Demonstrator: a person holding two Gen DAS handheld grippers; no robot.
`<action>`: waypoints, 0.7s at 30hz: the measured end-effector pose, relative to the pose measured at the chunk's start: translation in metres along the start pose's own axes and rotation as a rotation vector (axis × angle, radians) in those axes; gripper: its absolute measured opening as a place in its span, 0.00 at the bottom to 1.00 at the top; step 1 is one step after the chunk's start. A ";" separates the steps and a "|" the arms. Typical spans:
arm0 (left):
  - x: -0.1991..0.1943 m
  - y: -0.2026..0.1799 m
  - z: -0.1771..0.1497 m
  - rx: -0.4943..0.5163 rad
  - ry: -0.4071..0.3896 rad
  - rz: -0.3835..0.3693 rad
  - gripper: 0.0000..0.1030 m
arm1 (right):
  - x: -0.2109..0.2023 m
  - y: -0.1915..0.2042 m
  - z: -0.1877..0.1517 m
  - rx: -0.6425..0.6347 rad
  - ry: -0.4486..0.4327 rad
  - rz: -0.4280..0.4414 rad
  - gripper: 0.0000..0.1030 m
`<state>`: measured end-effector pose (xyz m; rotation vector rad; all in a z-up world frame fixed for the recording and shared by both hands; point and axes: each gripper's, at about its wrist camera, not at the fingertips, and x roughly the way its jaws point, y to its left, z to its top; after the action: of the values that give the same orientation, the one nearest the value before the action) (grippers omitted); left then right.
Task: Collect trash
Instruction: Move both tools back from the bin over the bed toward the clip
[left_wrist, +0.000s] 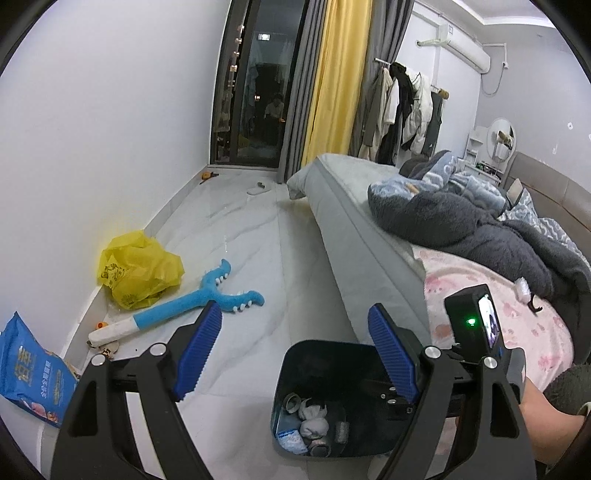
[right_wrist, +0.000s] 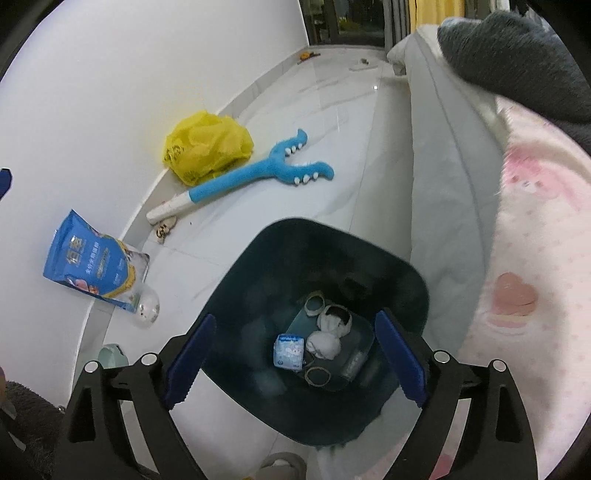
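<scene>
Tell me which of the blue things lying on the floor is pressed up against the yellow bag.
The blue plush toy, the forked one: its handle touches the yellow bag. The blue pouch leans on the wall, apart.

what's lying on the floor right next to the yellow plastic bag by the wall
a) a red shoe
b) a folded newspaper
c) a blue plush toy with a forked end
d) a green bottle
c: the blue plush toy with its forked, toothed end lies on the floor beside the yellow plastic bag, its white handle end pointing toward the wall.
</scene>
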<state>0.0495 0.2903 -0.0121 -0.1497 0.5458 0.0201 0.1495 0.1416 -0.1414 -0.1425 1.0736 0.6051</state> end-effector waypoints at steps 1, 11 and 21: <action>0.000 -0.001 0.002 -0.002 -0.006 -0.002 0.81 | -0.007 -0.001 0.000 -0.004 -0.016 -0.001 0.87; -0.001 -0.031 0.014 0.001 -0.044 -0.052 0.87 | -0.052 -0.018 -0.002 -0.039 -0.124 -0.019 0.88; 0.012 -0.077 0.020 0.034 -0.042 -0.114 0.90 | -0.086 -0.057 -0.010 -0.023 -0.182 -0.066 0.89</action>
<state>0.0749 0.2172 0.0092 -0.1469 0.4950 -0.0971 0.1430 0.0562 -0.0824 -0.1391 0.8826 0.5603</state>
